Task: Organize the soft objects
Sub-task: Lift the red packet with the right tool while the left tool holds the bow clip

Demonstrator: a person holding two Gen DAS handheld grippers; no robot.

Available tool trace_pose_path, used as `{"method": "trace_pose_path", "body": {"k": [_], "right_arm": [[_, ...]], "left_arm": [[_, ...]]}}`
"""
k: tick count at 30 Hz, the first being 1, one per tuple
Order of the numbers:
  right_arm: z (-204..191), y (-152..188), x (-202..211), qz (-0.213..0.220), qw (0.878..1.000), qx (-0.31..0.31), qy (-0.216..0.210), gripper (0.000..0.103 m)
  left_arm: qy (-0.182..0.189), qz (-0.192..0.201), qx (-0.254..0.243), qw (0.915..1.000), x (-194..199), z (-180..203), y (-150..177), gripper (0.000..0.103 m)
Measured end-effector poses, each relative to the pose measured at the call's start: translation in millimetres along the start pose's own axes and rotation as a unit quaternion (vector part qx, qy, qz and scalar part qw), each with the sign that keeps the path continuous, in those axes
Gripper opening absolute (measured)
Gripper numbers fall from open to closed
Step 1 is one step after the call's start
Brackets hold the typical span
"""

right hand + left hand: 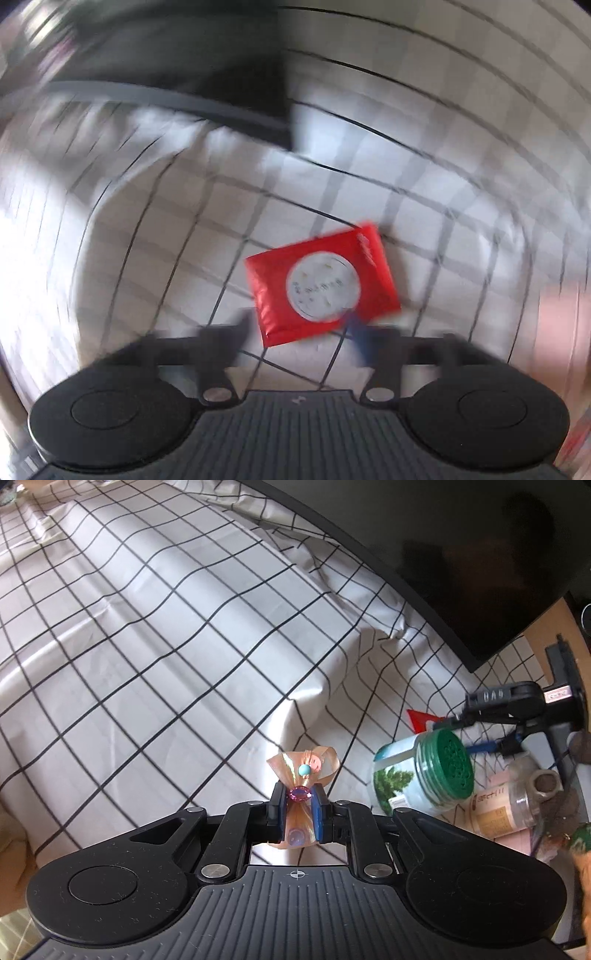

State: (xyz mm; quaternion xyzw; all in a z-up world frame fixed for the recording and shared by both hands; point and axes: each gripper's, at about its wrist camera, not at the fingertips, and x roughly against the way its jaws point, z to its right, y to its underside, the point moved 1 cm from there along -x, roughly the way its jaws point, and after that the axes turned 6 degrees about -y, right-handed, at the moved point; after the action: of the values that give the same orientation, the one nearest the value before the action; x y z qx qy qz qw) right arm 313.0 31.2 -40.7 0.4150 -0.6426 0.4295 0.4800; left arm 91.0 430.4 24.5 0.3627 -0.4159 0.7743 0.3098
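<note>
Red soft foil packet with a round white label (320, 286) lies flat on the white black-gridded tablecloth (147, 646), centre of the right wrist view, heavily motion-blurred; label text unreadable. In the left wrist view only its red corner shows at right, behind a green-lidded plastic jar (424, 775). Right gripper (301, 328) spread wide, gripping nothing, fingers smeared. Left gripper (299, 812) clenched on a peach translucent ribbon bow with beads (301, 771), lower end hidden.
</note>
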Motion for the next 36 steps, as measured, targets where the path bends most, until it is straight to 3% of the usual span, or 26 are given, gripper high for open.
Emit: {"method": "trace_pose_path", "body": {"k": [3, 7, 9, 11, 15, 18, 20, 23, 30, 36], "right_arm": [[6.5, -0.1, -9.1, 0.005, 0.995, -0.095, -0.026, 0.082], [-3.5, -4.5, -23.1, 0.036, 0.985, -0.165, 0.032, 0.082], [-9.2, -10.3, -31.8, 0.046, 0.982, -0.175, 0.05, 0.087], [-19.2, -18.3, -38.8, 0.056, 0.984, -0.15, 0.075, 0.093], [-35.6, -19.0, -47.1, 0.057, 0.992, -0.059, 0.093, 0.092], [-36.5, -9.4, -43.4, 0.053, 0.995, 0.002, 0.085, 0.083], [-32.1, -4.4, -37.0, 0.045, 0.996, 0.025, 0.079, 0.067], [-23.7, -1.8, -31.3, 0.034, 0.996, 0.041, 0.072, 0.053], [-1.8, 2.3, -12.2, 0.031, 0.999, 0.033, 0.031, 0.052], [-8.4, 23.3, 38.2, 0.048, 0.996, 0.075, -0.004, 0.052]], "left_arm": [[0.007, 0.005, -0.006, 0.9999, 2.0, -3.0, -8.3, 0.016], [0.007, 0.009, -0.001, 0.9999, 2.6, -12.5, -16.7, 0.016], [0.007, 0.008, 0.002, 0.9999, 1.6, -17.9, -18.5, 0.016], [0.007, 0.005, 0.002, 1.0, 1.1, -23.4, -19.1, 0.016], [0.004, -0.001, 0.01, 0.9999, -0.4, -35.9, -18.5, 0.016], [0.003, 0.0, 0.016, 0.9999, -0.8, -42.4, -19.5, 0.016], [0.004, 0.0, 0.017, 0.9998, -2.2, -43.4, -20.4, 0.016], [0.009, -0.004, 0.015, 0.9998, -5.1, -39.9, -20.5, 0.016], [0.011, -0.008, 0.0, 0.9999, -6.1, -27.2, -17.8, 0.016], [0.005, -0.006, -0.015, 0.9999, -0.1, -13.1, -18.9, 0.016]]}}
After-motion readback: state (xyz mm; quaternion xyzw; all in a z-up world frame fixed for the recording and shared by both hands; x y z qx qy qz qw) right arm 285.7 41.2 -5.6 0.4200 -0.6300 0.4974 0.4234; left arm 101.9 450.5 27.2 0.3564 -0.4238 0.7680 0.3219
